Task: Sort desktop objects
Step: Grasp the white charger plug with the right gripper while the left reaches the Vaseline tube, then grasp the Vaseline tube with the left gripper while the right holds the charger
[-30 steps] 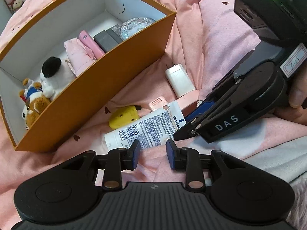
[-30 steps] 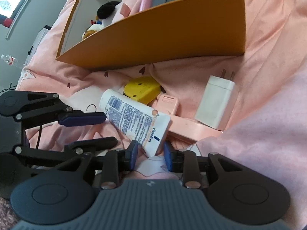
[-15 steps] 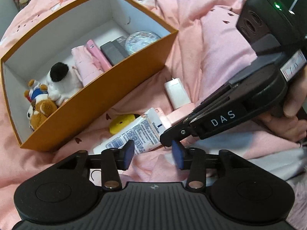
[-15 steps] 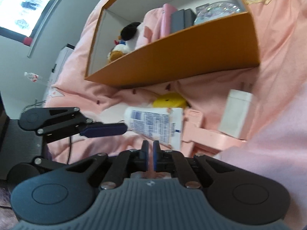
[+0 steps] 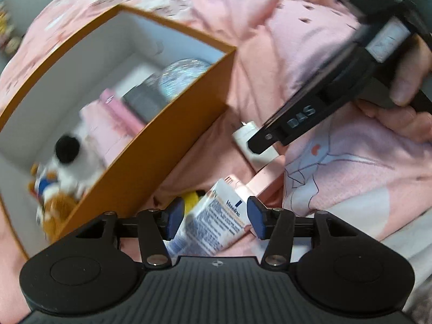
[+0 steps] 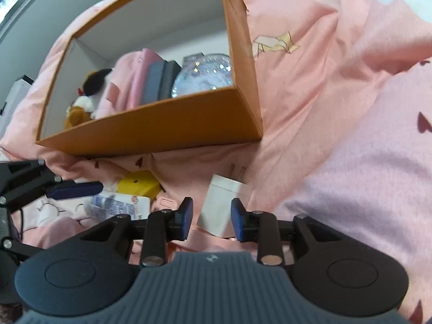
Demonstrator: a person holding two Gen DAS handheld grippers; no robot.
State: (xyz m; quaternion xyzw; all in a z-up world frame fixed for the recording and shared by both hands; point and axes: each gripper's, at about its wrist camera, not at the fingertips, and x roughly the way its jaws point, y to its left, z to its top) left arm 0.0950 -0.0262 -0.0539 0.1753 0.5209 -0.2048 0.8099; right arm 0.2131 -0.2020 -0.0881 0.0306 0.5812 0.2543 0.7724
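A bed covered in a rumpled pink sheet (image 6: pixel 310 62) carries everything here. An orange box (image 6: pixel 167 127) with white inner walls sits on it, and inside lie plush toys (image 5: pixel 64 159), a pink cloth, a pink case, a dark block and a glittery round dish (image 6: pixel 205 77).

Just outside the box's near wall, on the sheet, lie a yellow toy (image 6: pixel 139 185), a white lotion tube (image 5: pixel 213 224), a pink flat case (image 5: pixel 262 178) and a white charger plug (image 6: pixel 224 202) — all close together.

The left gripper (image 5: pixel 213 220) is spread wide, its blue pads on either side of the tube's flat end, with small gaps visible; it is not clamped. The right gripper (image 6: pixel 212 217) is also released — its pads flank the charger plug without touching it. In the left view the picture is blurred.
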